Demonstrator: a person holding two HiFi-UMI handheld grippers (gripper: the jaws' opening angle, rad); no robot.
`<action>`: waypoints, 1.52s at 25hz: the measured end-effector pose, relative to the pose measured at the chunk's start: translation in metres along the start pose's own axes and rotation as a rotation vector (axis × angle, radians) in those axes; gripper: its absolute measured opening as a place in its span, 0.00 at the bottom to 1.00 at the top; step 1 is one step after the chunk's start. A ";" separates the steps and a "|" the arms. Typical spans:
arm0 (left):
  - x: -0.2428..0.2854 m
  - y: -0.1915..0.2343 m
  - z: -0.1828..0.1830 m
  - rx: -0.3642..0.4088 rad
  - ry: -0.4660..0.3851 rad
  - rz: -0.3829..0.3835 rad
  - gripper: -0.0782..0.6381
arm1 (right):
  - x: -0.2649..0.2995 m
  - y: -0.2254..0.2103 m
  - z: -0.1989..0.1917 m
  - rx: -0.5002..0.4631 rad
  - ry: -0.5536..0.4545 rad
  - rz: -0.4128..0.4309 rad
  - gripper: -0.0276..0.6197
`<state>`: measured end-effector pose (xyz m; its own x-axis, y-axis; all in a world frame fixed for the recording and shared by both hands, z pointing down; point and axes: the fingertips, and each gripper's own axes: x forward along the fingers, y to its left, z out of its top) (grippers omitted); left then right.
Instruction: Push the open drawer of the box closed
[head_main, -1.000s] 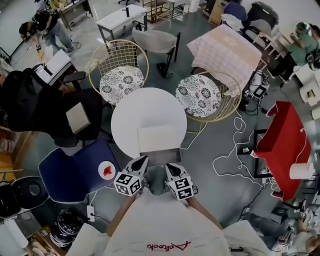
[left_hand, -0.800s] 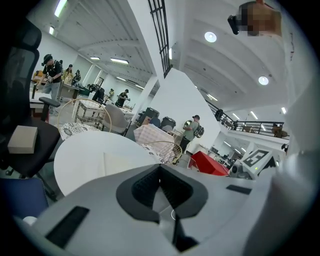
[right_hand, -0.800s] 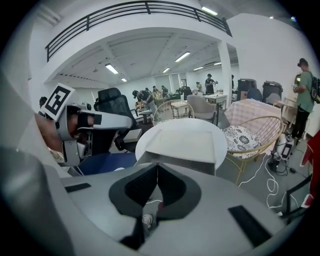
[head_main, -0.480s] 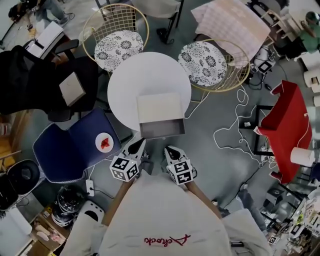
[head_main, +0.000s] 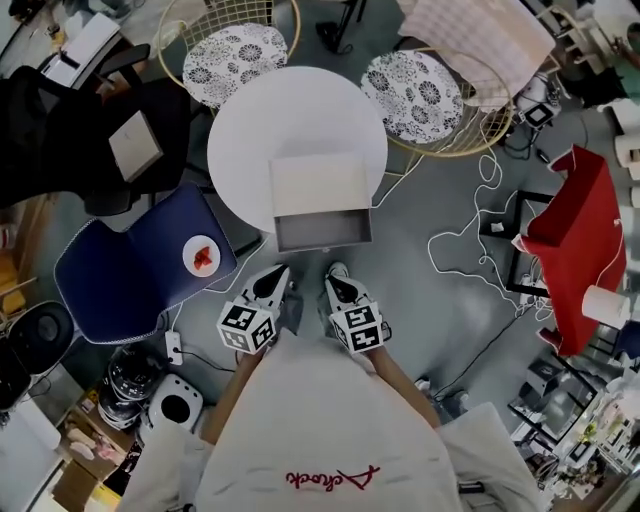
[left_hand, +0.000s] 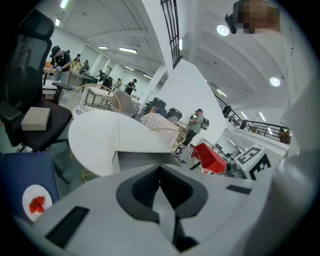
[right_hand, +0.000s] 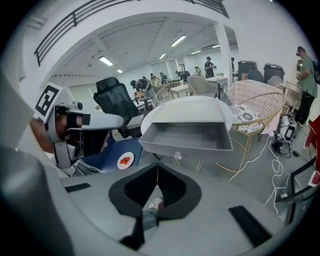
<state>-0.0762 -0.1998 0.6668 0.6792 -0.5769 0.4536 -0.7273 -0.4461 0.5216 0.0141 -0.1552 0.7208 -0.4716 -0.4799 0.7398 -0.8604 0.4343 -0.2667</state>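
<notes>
- At the far left, a black office chair (head_main: 60, 130) carried a small pale carton (head_main: 133, 146) on its seat.
- Nearer the person stood a blue chair (head_main: 120, 285), with a white plate (head_main: 202, 256) of something red on it.
- A wire chair (head_main: 236, 52) with a patterned cushion stood at the far left side of the table.
- The left gripper (head_main: 277, 274) hung close in front of the person. Its jaws were pressed together with nothing between them, and its tips pointed at the drawer front without touching it.
- The round white table (head_main: 250, 130) held the box (head_main: 319, 184) near the edge closest to the person.
- The drawer (head_main: 323, 229) stood pulled out of the box toward the person, jutting past the table's rim. A small knob (right_hand: 176, 156) showed under its front edge.
- The right gripper (head_main: 334, 274) hung just beside the left one. Its jaws were likewise closed on nothing, and it stopped short of the drawer.
- A second wire chair (head_main: 415, 95) stood at the table's far right, beside a checked cloth (head_main: 480, 40).
- A white cable (head_main: 470, 250) looped over the grey floor, and a red cloth (head_main: 570, 240) lay at the right.
</notes>
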 end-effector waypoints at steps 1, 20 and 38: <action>0.001 0.000 -0.003 -0.001 0.003 0.003 0.13 | 0.000 -0.001 -0.002 0.000 0.004 0.001 0.07; 0.007 -0.011 -0.025 0.000 0.003 0.004 0.13 | 0.041 -0.019 -0.030 0.015 0.092 0.013 0.32; -0.002 -0.005 -0.023 -0.010 0.000 0.021 0.13 | 0.090 -0.042 -0.002 0.077 0.098 -0.028 0.28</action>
<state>-0.0715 -0.1806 0.6802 0.6640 -0.5860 0.4644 -0.7402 -0.4272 0.5193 0.0081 -0.2149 0.7995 -0.4291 -0.4125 0.8036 -0.8871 0.3600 -0.2888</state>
